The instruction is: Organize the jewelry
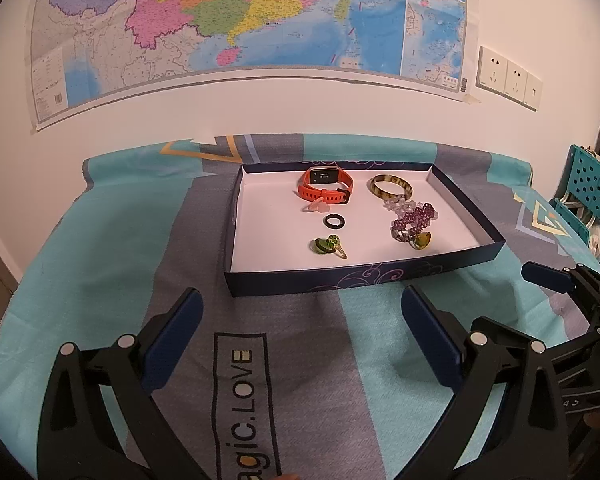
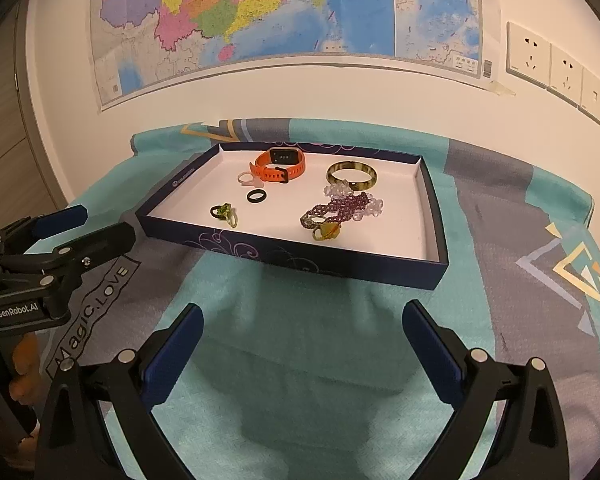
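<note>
Jewelry: orange watch, amber bangle, purple bead strand, black ring, all inside the tray.
Tray: dark blue, on the cloth-covered bench.
Left tongs: spread wide, empty, short of the tray.
Right tongs: gaping too, nothing held.
Behind: map, wall sockets.

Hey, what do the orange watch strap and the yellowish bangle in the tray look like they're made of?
Orange watch strap: likely matte silicone or rubber, with a row of punched holes. Yellowish bangle: glossy, streaked amber and dark; possibly resin, stone or horn, can't tell which.
</note>
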Available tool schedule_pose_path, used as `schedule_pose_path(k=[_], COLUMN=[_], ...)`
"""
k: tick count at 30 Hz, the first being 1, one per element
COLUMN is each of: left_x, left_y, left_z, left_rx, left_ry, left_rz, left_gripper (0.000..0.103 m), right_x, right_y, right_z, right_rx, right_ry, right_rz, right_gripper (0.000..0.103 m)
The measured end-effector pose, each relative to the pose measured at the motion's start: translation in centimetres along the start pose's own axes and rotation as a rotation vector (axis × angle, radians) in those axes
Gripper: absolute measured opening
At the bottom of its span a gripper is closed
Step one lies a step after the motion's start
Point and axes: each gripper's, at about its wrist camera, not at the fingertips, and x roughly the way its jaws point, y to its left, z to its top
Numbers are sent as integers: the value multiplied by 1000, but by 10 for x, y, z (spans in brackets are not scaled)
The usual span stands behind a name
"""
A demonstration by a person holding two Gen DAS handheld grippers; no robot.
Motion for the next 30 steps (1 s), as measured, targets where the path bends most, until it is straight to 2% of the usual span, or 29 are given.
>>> schedule_pose_path(k=[30], left_x=[1], left_y=[0], left_z=[-2], left_rx=[2], left_ry=[8], left_rz=[-4], left_gripper=[97], right_x=[1], right_y=[-2], right_z=[0], right_rx=[1], right_ry=[2], right_rz=[-2], right_gripper=[96])
